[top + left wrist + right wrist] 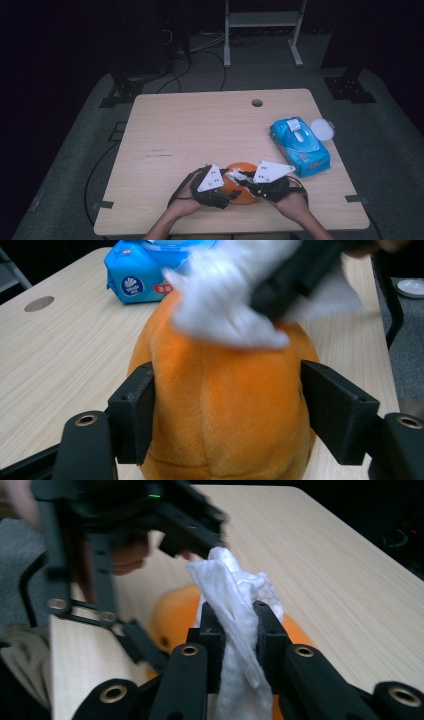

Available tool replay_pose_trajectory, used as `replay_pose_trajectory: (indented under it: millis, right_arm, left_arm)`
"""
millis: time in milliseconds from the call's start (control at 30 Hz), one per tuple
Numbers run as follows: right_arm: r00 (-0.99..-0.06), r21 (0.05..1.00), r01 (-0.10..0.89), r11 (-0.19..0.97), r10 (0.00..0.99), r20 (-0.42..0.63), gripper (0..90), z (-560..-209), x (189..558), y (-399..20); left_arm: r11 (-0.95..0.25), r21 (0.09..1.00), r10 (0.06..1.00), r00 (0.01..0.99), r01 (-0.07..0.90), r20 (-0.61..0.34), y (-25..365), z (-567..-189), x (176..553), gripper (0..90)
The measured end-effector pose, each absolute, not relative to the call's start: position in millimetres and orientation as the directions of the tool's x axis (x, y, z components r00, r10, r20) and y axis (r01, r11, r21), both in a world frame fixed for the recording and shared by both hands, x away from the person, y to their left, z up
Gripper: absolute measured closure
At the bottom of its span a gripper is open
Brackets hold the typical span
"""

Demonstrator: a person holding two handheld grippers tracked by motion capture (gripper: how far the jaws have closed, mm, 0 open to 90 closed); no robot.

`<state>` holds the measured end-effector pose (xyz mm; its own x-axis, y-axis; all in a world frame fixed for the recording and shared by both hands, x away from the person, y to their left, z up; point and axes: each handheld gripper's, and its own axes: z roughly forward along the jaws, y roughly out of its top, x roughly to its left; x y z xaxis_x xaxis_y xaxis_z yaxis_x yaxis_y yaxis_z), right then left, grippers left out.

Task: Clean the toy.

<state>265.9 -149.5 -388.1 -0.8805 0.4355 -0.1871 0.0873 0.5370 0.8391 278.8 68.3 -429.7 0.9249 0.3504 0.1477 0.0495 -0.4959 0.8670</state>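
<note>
An orange plush toy [243, 196] lies near the table's front edge, between both hands. My left gripper [227, 412] clamps it from both sides, and the black pads [134, 415] press into the fur. My right gripper [239, 640] is shut on a crumpled white wipe [230, 585] and holds it against the top of the plush [172, 612]. In the left gripper view the wipe [225, 310] is blurred on the toy's upper side, under the right gripper's dark jaws. From above, the left gripper [226, 192] and the right gripper [241, 179] meet over the toy.
A blue pack of wet wipes [300, 145] lies at the right of the wooden table [200, 125], with a round white lid [322, 129] beside it near the edge. A cable hole [257, 103] sits at the far middle. A white frame stands on the floor beyond.
</note>
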Motion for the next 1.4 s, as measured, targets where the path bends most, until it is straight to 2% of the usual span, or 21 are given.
replay_pose_trajectory:
  millis: [100,167,333,433,567,667,733,833,900,933,1000,1100,1300,1400]
  right_arm:
    - [-0.846,0.833,0.114,0.541,0.493,-0.204,77.6,-386,272,-164]
    - [-0.847,0.837,0.148,0.527,0.505,-0.168,77.6,-386,274,-171]
    - [-0.89,0.864,0.143,0.482,0.444,-0.1,77.5,-386,267,-153]
    - [-0.896,0.854,0.126,0.504,0.428,-0.12,77.6,-386,265,-146]
    - [-0.864,0.831,0.139,0.538,0.476,-0.164,77.7,-386,272,-163]
    - [-0.851,0.835,0.208,0.509,0.515,-0.102,77.6,-389,280,-180]
    - [-0.855,0.838,0.22,0.5,0.512,-0.082,77.6,-391,281,-182]
    - [-0.868,0.829,0.197,0.524,0.487,-0.102,77.5,-394,276,-171]
    - [-0.883,0.834,0.172,0.524,0.458,-0.106,77.4,-395,272,-165]
    - [-0.886,0.833,0.159,0.53,0.448,-0.116,77.4,-395,270,-162]
    - [-0.882,0.82,0.128,0.558,0.442,-0.163,77.5,-394,268,-159]
    - [-0.874,0.822,0.135,0.553,0.458,-0.164,77.8,-391,270,-166]
    - [-0.859,0.814,0.182,0.552,0.491,-0.141,77.8,-395,274,-180]
    - [-0.856,0.806,0.176,0.565,0.491,-0.158,77.8,-395,274,-180]
  left_arm:
    - [-0.492,0.869,0.342,0.928,0.046,0.145,67,-430,279,28.8]
    - [-0.5,0.865,0.341,0.928,0.041,0.153,64,-429,277,28.8]
    - [-0.541,0.841,0.309,0.927,-0.011,0.212,58,-428,270,28.1]
    - [-0.532,0.847,0.318,0.928,0.005,0.195,61,-429,271,28.1]
    - [-0.521,0.853,0.323,0.932,0.028,0.166,68,-432,277,28.2]
    - [-0.504,0.863,0.318,0.939,0.049,0.133,73,-435,280,27.9]
    - [-0.504,0.862,0.312,0.942,0.057,0.12,72,-434,281,25.5]
    - [-0.504,0.858,0.331,0.939,0.096,0.09,72,-427,285,15.3]
    - [-0.504,0.858,0.337,0.937,0.1,0.089,74,-427,288,11.7]
    - [-0.506,0.857,0.334,0.938,0.098,0.089,74,-428,288,11.8]
    - [-0.503,0.86,0.328,0.939,0.085,0.099,76,-431,286,19.1]
    - [-0.502,0.859,0.335,0.938,0.098,0.089,80,-432,288,25.5]
    - [-0.49,0.863,0.345,0.937,0.128,0.057,86,-436,290,25.4]
    - [-0.486,0.864,0.333,0.942,0.134,0.042,85,-434,289,23.6]
